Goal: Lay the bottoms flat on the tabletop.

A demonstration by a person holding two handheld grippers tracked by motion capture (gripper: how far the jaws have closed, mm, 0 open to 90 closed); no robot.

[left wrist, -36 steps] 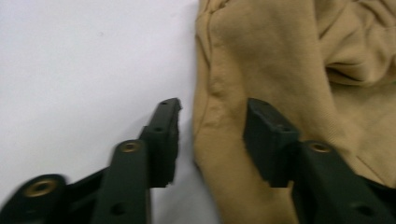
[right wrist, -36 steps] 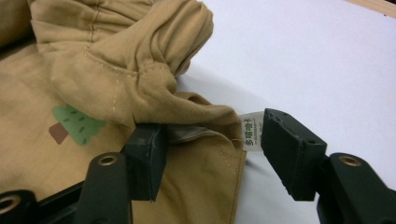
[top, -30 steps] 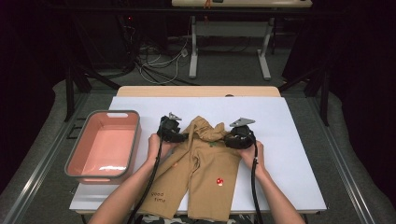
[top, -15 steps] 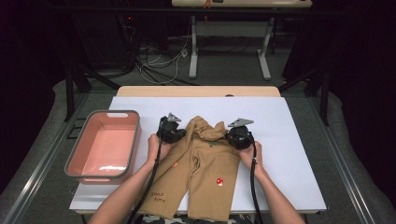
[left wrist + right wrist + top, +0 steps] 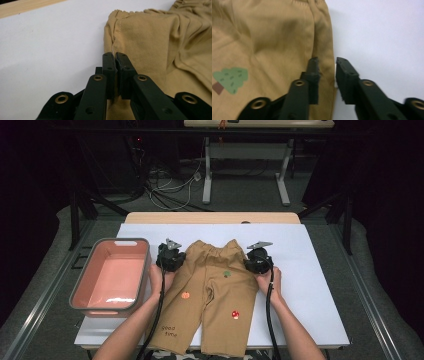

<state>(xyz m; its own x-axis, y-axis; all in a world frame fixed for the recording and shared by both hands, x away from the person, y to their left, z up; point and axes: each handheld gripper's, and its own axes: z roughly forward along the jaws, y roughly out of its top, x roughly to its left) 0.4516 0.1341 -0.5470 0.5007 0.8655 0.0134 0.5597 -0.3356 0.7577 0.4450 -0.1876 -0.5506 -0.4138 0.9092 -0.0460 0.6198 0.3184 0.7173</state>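
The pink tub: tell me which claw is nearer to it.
Left. The left claw sits at the trousers' waist edge just beside the pink tub's right wall, shut on the fabric. The right claw is across the trousers at their far edge.

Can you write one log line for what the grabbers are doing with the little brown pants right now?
left gripper: shut on pants edge | right gripper: jaws just opening, pants edge between, not pinched | pink tub: beside, untouched

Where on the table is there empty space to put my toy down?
The white mat is bare to the right of the tan trousers, out to its right edge, and along the far strip behind their waistband. It is crowded on the left, where the pink tub sits close beside the left gripper.
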